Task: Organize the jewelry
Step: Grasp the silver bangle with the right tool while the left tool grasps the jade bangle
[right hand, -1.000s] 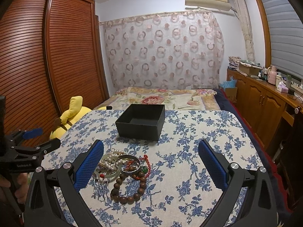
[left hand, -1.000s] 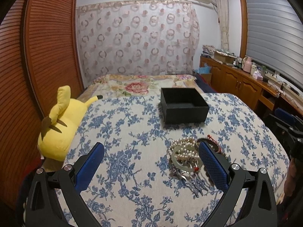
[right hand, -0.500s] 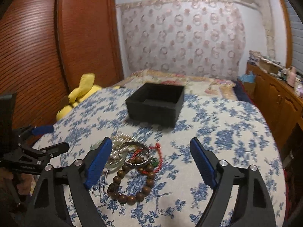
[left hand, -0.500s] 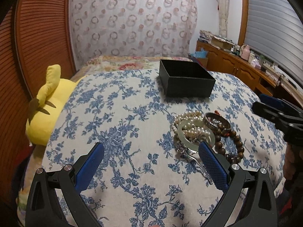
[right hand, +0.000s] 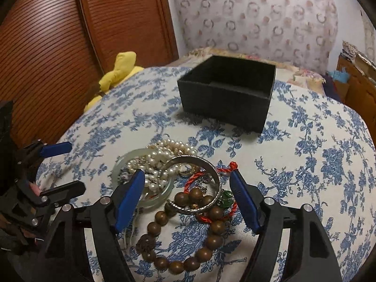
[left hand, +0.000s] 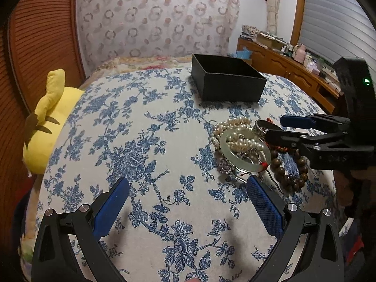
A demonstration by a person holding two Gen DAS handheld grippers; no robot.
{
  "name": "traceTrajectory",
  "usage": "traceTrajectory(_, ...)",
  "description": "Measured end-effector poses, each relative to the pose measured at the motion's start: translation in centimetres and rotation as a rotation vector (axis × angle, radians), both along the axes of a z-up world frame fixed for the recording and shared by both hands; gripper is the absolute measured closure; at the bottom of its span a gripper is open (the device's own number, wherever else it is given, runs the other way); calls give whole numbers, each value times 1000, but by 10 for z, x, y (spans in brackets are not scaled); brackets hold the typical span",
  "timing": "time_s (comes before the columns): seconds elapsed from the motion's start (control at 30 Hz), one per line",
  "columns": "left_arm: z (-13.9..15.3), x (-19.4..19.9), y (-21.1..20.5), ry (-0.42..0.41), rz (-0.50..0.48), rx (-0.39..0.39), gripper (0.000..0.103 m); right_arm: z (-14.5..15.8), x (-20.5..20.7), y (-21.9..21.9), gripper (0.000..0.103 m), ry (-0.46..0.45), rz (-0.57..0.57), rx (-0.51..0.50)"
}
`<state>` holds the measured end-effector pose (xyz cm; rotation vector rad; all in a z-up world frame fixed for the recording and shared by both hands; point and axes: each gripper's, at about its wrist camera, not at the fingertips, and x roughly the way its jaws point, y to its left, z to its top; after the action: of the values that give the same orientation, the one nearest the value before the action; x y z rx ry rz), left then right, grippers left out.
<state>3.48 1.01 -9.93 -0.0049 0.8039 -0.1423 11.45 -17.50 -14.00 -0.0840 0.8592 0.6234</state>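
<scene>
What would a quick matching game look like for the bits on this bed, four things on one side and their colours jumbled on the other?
Things:
1. box
2. plush toy
3. bangle
4. beaded bracelet

Colours:
a. brown
b. silver
c. black
d. yellow

Pairs: 1-c, 2-d, 3-b, 4-a

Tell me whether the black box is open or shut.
Open. The box has no lid on it, and its dark inside shows from above; what shows of the inside holds no jewelry.
</scene>
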Motion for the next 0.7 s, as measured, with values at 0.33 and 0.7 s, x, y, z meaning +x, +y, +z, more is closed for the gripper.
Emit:
traceTrajectory(0.33, -3, 6, -9, 29, -48, -20, 6, 0, 3, -6, 41, 0, 12, 3)
traceTrajectory(0.7, -3, 34, -46, 76, -175, 1, 7, 24, -17, -42, 41, -80, -52, 17)
